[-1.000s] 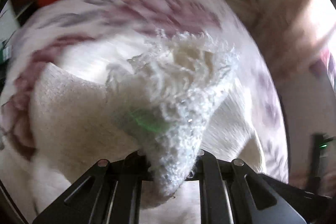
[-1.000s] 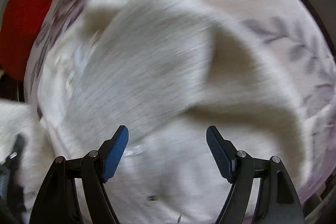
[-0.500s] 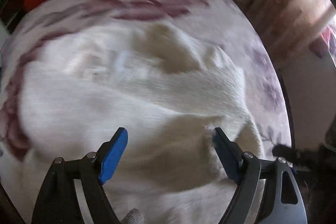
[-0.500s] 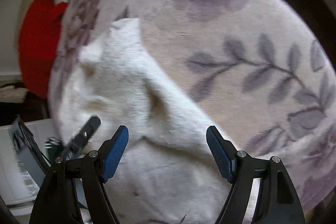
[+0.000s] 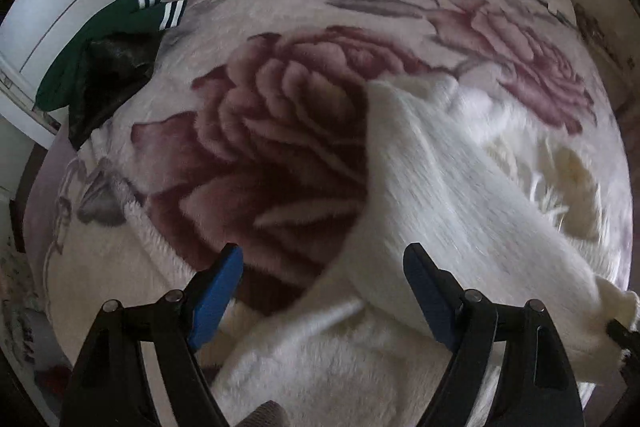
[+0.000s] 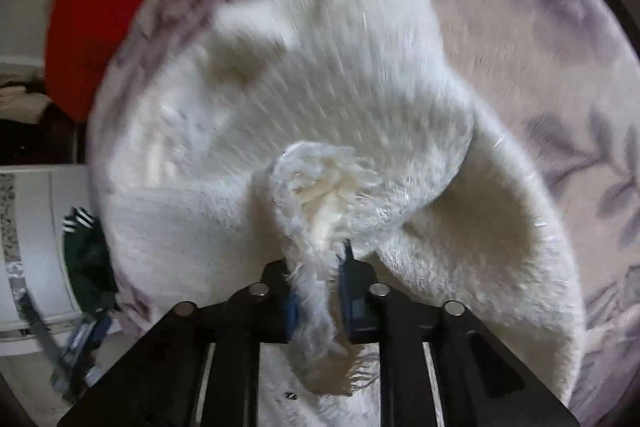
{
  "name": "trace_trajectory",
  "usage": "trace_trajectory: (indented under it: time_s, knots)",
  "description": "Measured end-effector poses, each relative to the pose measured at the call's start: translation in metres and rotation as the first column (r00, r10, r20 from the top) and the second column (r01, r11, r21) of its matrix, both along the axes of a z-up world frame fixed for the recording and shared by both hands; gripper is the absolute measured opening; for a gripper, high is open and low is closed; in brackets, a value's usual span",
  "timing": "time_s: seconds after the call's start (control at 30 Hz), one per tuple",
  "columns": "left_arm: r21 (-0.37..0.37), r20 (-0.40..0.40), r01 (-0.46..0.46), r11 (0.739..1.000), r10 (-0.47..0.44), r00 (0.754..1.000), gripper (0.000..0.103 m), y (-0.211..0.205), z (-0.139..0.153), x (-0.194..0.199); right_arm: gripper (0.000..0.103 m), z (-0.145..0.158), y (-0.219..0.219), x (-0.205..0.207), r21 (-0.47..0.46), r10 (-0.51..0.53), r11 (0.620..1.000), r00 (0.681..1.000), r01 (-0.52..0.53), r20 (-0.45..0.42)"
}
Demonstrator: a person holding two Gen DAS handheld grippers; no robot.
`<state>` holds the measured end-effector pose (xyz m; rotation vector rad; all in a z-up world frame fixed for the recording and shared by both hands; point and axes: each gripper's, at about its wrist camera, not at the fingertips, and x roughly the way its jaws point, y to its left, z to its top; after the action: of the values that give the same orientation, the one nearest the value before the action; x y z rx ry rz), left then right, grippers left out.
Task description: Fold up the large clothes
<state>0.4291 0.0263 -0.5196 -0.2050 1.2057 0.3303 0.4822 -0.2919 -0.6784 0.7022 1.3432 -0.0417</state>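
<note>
The white fuzzy garment (image 6: 304,99) could slip, since the right gripper (image 6: 320,291), whose jaws have just been closing, pinches only a thin bunched edge while the left gripper (image 5: 324,291) gapes wide and holds nothing.

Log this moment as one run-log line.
left hand-held gripper: open, empty | right hand-held gripper: just closed on white garment | surface: floral blanket

Both wrist views look steeply down, close over the floral blanket (image 5: 280,147), sharing the white garment (image 6: 320,107).
</note>
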Motion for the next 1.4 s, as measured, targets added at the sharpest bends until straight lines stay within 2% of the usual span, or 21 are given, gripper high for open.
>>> trace_trajectory:
  time_s: [0.13, 0.23, 0.3, 0.37, 0.47, 0.53, 0.57, 0.63, 0.67, 0.73, 0.8, 0.87, 0.93, 1.0, 1.07, 1.1, 1.17, 1.2, 1.27, 1.37, 1.4]
  knots:
    - [-0.003, 0.031, 0.025, 1.0, -0.025, 0.999, 0.081, -0.001, -0.003, 0.025, 0.015, 0.017, -0.025, 0.011, -0.106, -0.012, 0.994, 1.0, 0.014, 0.021]
    - [-0.038, -0.01, 0.013, 0.999, -0.013, 1.0, 0.081, 0.004, -0.019, 0.033, 0.015, -0.015, -0.029, 0.034, -0.163, 0.028, 0.986, 0.997, -0.038, -0.067]
    - [-0.058, -0.025, -0.011, 0.998, 0.009, 1.0, 0.081, 0.011, -0.023, 0.025, 0.015, -0.022, -0.029, 0.039, -0.212, 0.028, 0.976, 0.995, -0.047, -0.093]
    - [-0.08, -0.023, -0.04, 0.996, 0.038, 0.999, 0.081, 0.021, -0.021, 0.012, 0.015, -0.005, -0.035, 0.039, -0.205, -0.031, 0.979, 0.999, 0.023, -0.04]
    - [-0.085, -0.026, -0.078, 0.993, 0.076, 0.997, 0.081, 0.035, -0.02, -0.005, 0.014, 0.036, -0.051, 0.031, -0.249, -0.136, 0.957, 0.989, 0.148, 0.067]
    - [-0.079, -0.039, -0.08, 0.994, 0.077, 0.996, 0.081, 0.04, -0.027, -0.01, 0.014, 0.042, -0.064, 0.029, -0.273, -0.17, 0.945, 0.984, 0.18, 0.062]
    - [-0.083, -0.048, -0.076, 0.994, 0.072, 0.996, 0.081, 0.041, -0.031, -0.009, 0.015, 0.032, -0.069, 0.033, -0.264, -0.165, 0.951, 0.986, 0.161, 0.007]
    - [-0.122, -0.062, -0.062, 0.991, 0.055, 0.997, 0.081, 0.04, -0.038, -0.005, 0.019, -0.006, -0.08, 0.035, -0.156, -0.169, 0.977, 0.975, 0.146, -0.146]
    - [-0.129, -0.057, -0.047, 0.991, 0.04, 0.998, 0.081, 0.038, -0.038, -0.002, 0.02, -0.016, -0.082, 0.033, -0.128, -0.185, 0.978, 0.968, 0.164, -0.172]
    - [-0.134, -0.041, -0.016, 0.991, 0.01, 0.999, 0.081, 0.034, -0.037, 0.004, 0.023, -0.013, -0.079, 0.024, -0.109, -0.208, 0.975, 0.965, 0.193, -0.158]
    - [-0.132, -0.013, 0.011, 0.991, -0.013, 1.0, 0.081, 0.032, -0.033, 0.012, 0.047, -0.002, -0.071, 0.007, -0.055, -0.238, 0.971, 0.965, 0.233, -0.112]
    - [-0.155, 0.009, 0.03, 0.987, -0.029, 1.0, 0.081, 0.03, -0.03, 0.018, 0.054, 0.004, -0.056, -0.009, 0.02, -0.26, 0.965, 0.961, 0.263, -0.097]
    - [-0.16, 0.015, 0.057, 0.986, -0.055, 0.998, 0.081, 0.026, -0.03, 0.023, 0.055, 0.01, -0.038, -0.012, 0.064, -0.243, 0.966, 0.964, 0.25, -0.106]
    - [-0.145, 0.01, 0.062, 0.988, -0.061, 0.998, 0.081, 0.022, -0.033, 0.03, 0.059, 0.011, -0.009, 0.006, 0.117, -0.165, 0.978, 0.982, 0.175, -0.092]
    - [-0.161, 0.006, 0.027, 0.987, -0.026, 1.0, 0.081, 0.025, -0.037, 0.033, 0.066, 0.012, 0.028, 0.043, 0.163, -0.01, 0.986, 0.999, 0.018, -0.05]
    - [-0.164, 0.003, 0.004, 0.987, -0.004, 1.0, 0.081, 0.027, -0.041, 0.034, 0.068, 0.011, 0.054, 0.071, 0.162, 0.107, 0.982, 0.994, -0.101, -0.027]
    - [-0.149, -0.006, -0.027, 0.988, 0.026, 1.0, 0.081, 0.031, -0.045, 0.034, 0.068, 0.012, 0.11, 0.121, 0.089, 0.315, 0.945, 0.949, -0.314, 0.001]
    - [-0.142, -0.004, -0.037, 0.989, 0.037, 0.999, 0.081, 0.032, -0.046, 0.032, 0.068, 0.013, 0.138, 0.141, 0.079, 0.4, 0.912, 0.916, -0.402, 0.032]
    - [-0.129, -0.002, -0.055, 0.99, 0.055, 0.998, 0.081, 0.037, -0.047, 0.028, 0.075, 0.001, 0.189, 0.173, 0.108, 0.564, 0.816, 0.824, -0.567, 0.065]
    - [-0.132, -0.009, -0.07, 0.989, 0.069, 0.998, 0.081, 0.045, -0.048, 0.023, 0.077, -0.045, 0.243, 0.195, 0.159, 0.701, 0.707, 0.713, -0.689, -0.022]
    - [-0.135, -0.011, -0.073, 0.988, 0.072, 0.997, 0.081, 0.048, -0.047, 0.021, 0.062, -0.055, 0.249, 0.193, 0.173, 0.708, 0.702, 0.704, -0.691, -0.062]
